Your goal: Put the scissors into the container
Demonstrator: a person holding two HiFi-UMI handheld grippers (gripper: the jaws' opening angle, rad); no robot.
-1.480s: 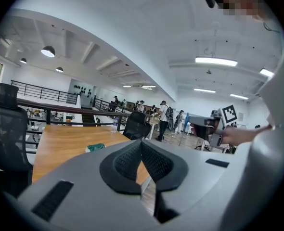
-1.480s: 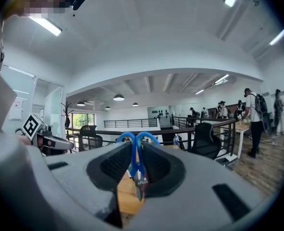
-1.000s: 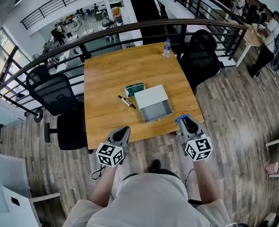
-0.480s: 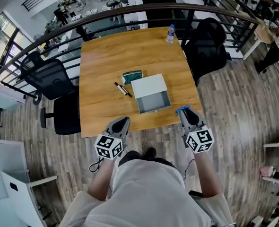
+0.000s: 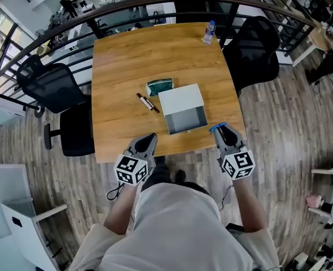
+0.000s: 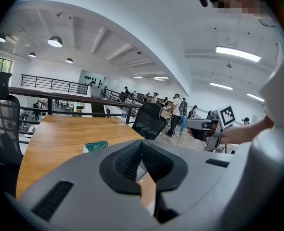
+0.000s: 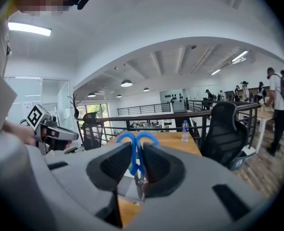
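Observation:
Blue-handled scissors (image 7: 135, 153) stand clamped between the jaws of my right gripper (image 7: 137, 165), handles up and forward; in the head view their blue handles (image 5: 218, 127) poke out past my right gripper (image 5: 224, 133) at the table's near right edge. The container, an open grey box (image 5: 186, 119) with its white lid (image 5: 180, 99) folded back, sits mid-table, just left of and beyond that gripper. My left gripper (image 5: 147, 144) hovers at the near left edge, jaws shut with nothing between them (image 6: 141, 160).
On the wooden table (image 5: 127, 61) lie a green pouch (image 5: 159, 86) and a dark marker (image 5: 147, 103) left of the box, and a water bottle (image 5: 209, 32) at the far right corner. Black office chairs (image 5: 251, 52) flank the table; a railing runs behind.
The head view has drifted so the table sits slightly nearer. Both grippers stay at the near table edge, the right one still holding the scissors.

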